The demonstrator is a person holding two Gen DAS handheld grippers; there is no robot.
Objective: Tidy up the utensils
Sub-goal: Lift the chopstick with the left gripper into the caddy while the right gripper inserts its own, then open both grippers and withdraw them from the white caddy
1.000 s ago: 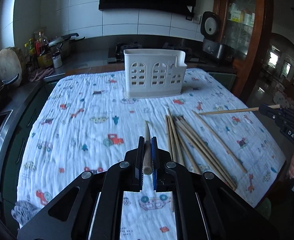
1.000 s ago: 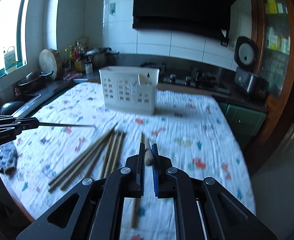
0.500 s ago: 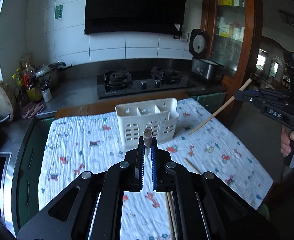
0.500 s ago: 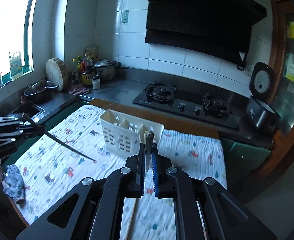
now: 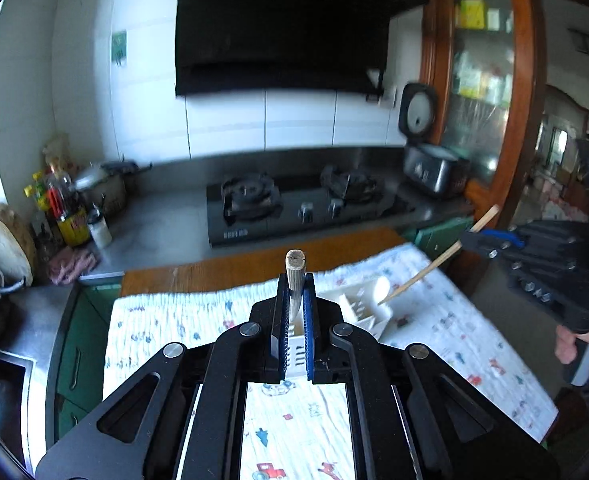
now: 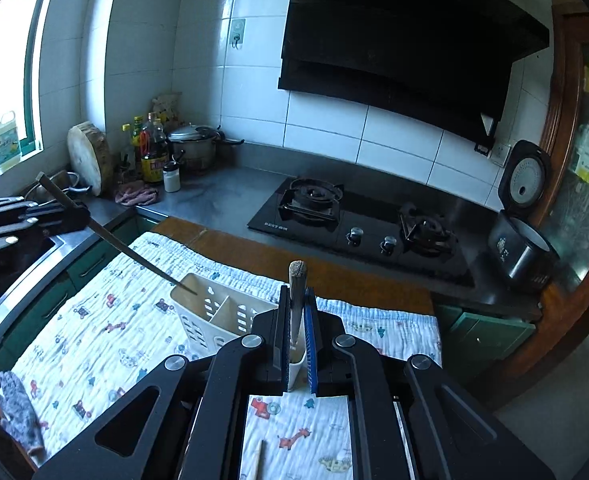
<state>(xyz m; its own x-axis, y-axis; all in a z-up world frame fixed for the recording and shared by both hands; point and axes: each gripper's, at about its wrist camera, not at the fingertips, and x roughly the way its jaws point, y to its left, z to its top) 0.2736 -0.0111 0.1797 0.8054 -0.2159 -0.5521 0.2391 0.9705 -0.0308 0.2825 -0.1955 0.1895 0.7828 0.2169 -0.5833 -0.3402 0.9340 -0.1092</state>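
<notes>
My left gripper [image 5: 293, 300] is shut on a wooden chopstick [image 5: 294, 270], held almost upright above the white slotted utensil caddy [image 5: 368, 306]. My right gripper [image 6: 294, 312] is shut on another chopstick [image 6: 296, 280], also near upright over the caddy [image 6: 218, 318]. In the left wrist view the right gripper [image 5: 470, 240] holds its chopstick [image 5: 426, 270] slanted down with the tip at the caddy's right compartment. In the right wrist view the left gripper [image 6: 76, 212] holds its chopstick [image 6: 134, 254] with the tip at the caddy's left compartment.
The caddy stands on a table under a patterned cloth [image 6: 106, 344]. One loose chopstick [image 6: 259, 458] lies on the cloth near me. A gas hob [image 6: 358, 228], a rice cooker [image 6: 522, 248], bottles and a pot [image 6: 192, 148] line the counter behind. A grey glove [image 6: 18, 412] lies at the table's left corner.
Both grippers rose and tilted up, swinging their chopsticks from flat over the table to steeply angled. The chopstick tips now reach the caddy's openings.
</notes>
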